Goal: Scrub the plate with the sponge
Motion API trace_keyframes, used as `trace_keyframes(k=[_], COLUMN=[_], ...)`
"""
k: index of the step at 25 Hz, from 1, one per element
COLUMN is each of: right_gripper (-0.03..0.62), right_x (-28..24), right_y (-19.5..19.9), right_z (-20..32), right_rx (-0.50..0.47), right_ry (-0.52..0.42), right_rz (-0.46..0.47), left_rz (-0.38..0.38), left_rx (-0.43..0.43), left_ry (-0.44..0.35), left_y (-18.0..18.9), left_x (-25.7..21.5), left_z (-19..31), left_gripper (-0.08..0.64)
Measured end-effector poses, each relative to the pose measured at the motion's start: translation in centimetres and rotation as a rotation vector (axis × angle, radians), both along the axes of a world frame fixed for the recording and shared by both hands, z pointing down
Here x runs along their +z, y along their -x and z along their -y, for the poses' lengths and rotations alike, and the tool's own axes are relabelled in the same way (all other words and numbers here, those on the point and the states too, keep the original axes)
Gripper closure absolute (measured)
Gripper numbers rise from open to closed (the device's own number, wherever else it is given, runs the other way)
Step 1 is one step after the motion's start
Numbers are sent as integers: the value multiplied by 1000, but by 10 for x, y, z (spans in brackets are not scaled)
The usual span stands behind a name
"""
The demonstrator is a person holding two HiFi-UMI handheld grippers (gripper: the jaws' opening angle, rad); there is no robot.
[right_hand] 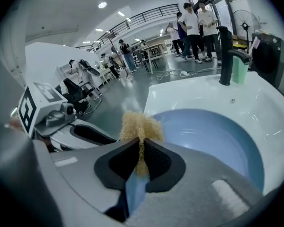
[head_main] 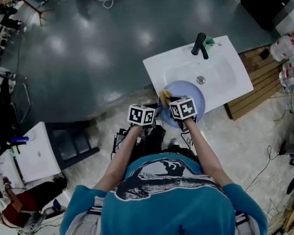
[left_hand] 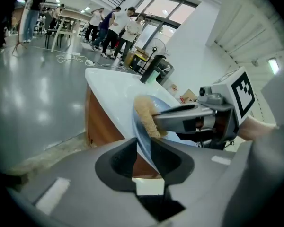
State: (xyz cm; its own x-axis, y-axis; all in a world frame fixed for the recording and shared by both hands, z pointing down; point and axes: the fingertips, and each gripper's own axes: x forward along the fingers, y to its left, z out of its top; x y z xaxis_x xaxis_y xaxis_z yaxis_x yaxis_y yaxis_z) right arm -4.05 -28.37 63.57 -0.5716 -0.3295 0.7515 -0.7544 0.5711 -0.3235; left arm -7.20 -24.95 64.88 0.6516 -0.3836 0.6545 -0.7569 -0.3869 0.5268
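A light blue plate (head_main: 192, 95) stands tilted over the front of the white sink (head_main: 225, 65). My left gripper (head_main: 158, 112) is at the plate's near left rim. In the left gripper view the thin rim of the plate (left_hand: 140, 126) fills the gap between the pads of my left gripper (left_hand: 143, 150), which is shut on it. My right gripper (head_main: 166, 102) is shut on a tan sponge (head_main: 164, 94). The sponge (right_hand: 138, 126) is pinched between the pads of the right gripper (right_hand: 141, 152) and rests against the plate (right_hand: 213, 136) near its left rim.
A black faucet (head_main: 200, 44) and a green bottle (head_main: 209, 41) stand at the sink's back edge. A wooden pallet (head_main: 255, 82) lies to the sink's right. A white cabinet (head_main: 34, 153) stands at the left. Several people stand far off in the hall (right_hand: 194, 22).
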Motion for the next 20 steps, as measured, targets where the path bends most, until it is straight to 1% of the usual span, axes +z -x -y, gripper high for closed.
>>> trace_keyframes(k=[2, 6, 8, 10, 14, 17, 20], right_gripper=[563, 563, 563, 563, 563, 563, 563], right_x=[11, 13, 14, 15, 16, 17, 18], right_y=[-1, -4, -11, -27, -72, -108, -137], right_z=[-3, -3, -1, 2, 15, 22, 30], right_rx=[-12, -10, -2, 17, 81, 139, 162], right_ry=[19, 30, 28, 23, 3, 3, -25], right_rz=[-27, -22, -40, -80, -184, -246, -350], left_rz=[-63, -222, -269, -269, -205, -198, -198], left_rx=[-32, -121, -175, -198, -183, -187, -195], left_ry=[30, 108, 133, 134, 100, 97, 96], left_y=[-1, 1, 3, 3, 3, 2, 2], left_x=[2, 4, 6, 7, 5, 4, 2], left_z=[0, -1, 0, -1, 0, 0, 1], left_gripper=[461, 476, 488, 491, 488, 488, 488])
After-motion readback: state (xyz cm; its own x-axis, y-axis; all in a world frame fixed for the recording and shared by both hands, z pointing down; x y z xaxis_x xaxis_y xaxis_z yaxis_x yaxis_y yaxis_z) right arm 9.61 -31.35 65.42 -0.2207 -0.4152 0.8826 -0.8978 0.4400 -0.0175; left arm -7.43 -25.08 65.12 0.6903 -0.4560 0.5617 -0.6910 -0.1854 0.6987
